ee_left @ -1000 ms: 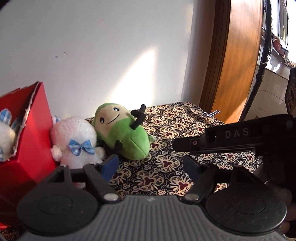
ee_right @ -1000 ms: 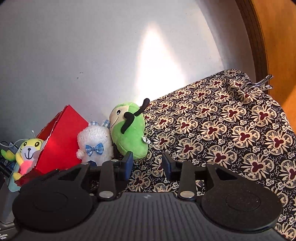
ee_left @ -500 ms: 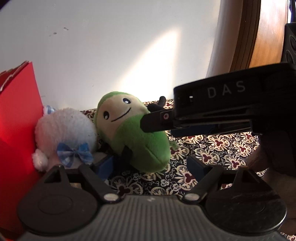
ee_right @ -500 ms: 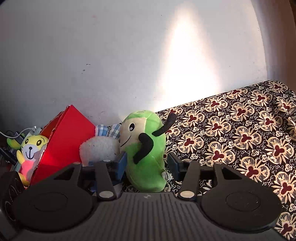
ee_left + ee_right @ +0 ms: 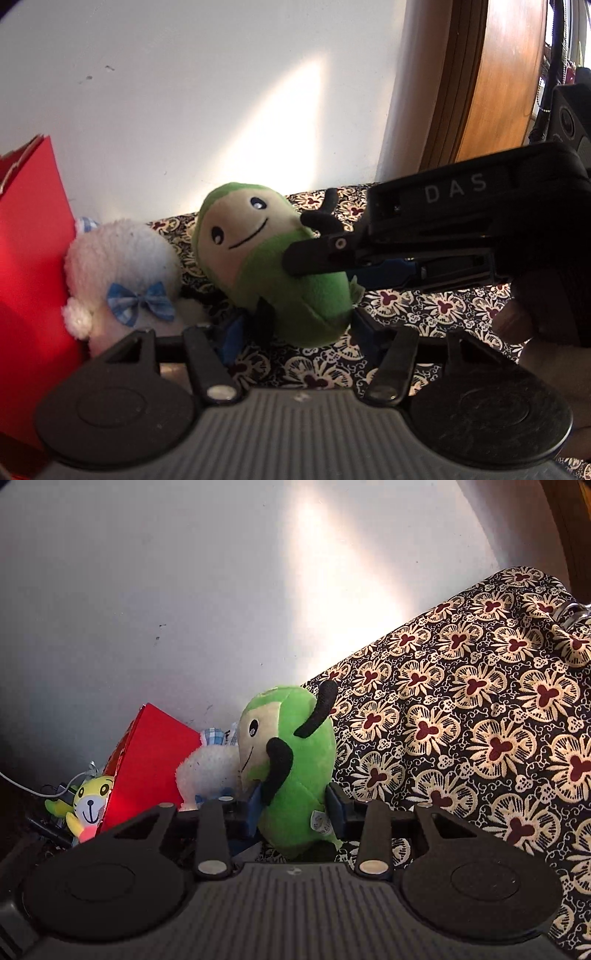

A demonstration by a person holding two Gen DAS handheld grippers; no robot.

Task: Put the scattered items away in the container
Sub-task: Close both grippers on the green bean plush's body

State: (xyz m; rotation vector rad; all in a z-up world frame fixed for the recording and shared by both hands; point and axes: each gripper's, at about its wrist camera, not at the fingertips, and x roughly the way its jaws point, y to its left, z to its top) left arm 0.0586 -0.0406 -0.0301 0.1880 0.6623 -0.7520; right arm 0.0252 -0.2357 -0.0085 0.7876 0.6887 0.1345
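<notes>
A green plush toy (image 5: 295, 280) with a cream smiling face and black arms lies on the flowered cloth. My right gripper (image 5: 293, 805) is shut on its lower body (image 5: 295, 775); in the left wrist view the same gripper (image 5: 317, 254) comes in from the right. My left gripper (image 5: 295, 332) is open, its blue pads either side of the toy's base. A white fluffy plush (image 5: 122, 277) with a blue bow leans against the red box (image 5: 29, 258), also seen in the right wrist view (image 5: 151, 760).
The flowered cloth (image 5: 480, 720) covers the surface to the right. A white wall stands close behind the toys. A yellow plush (image 5: 88, 805) and cables lie left of the red box. A wooden door (image 5: 491, 85) is at the far right.
Both grippers have moved in on the green plush. My right gripper has closed on its body. The toy now stands more upright in the right wrist view.
</notes>
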